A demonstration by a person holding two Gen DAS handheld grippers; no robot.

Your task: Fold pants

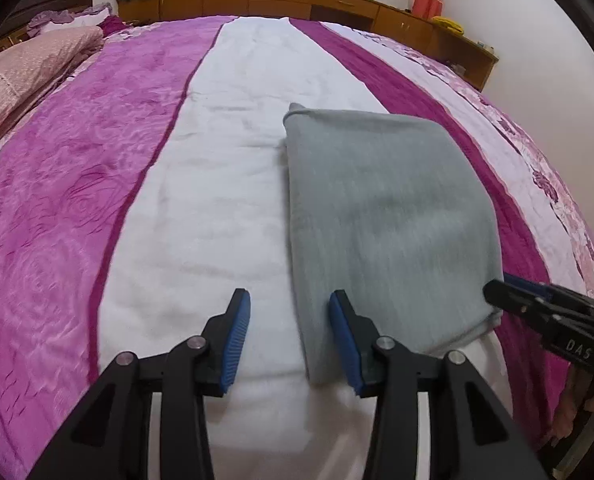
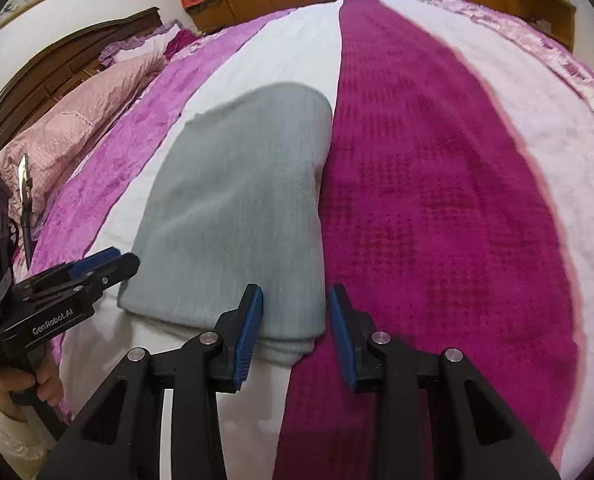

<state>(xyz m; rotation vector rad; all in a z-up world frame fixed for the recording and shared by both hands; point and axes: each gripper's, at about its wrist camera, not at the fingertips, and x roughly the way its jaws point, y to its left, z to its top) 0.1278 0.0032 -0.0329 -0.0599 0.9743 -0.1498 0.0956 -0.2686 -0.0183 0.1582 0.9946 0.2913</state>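
We see grey pants (image 1: 389,220), folded into compact rectangle, flat on bed (image 1: 217,200), on white stripe beside magenta one. We hold left tongs (image 1: 289,336) wide, nothing between blue pads; pants' near left edge lies just ahead of them. We hold right tongs (image 2: 295,332) wide too, empty, pants' near right corner just ahead between fingers. Pink pillow (image 2: 77,120) far left of right tongs.
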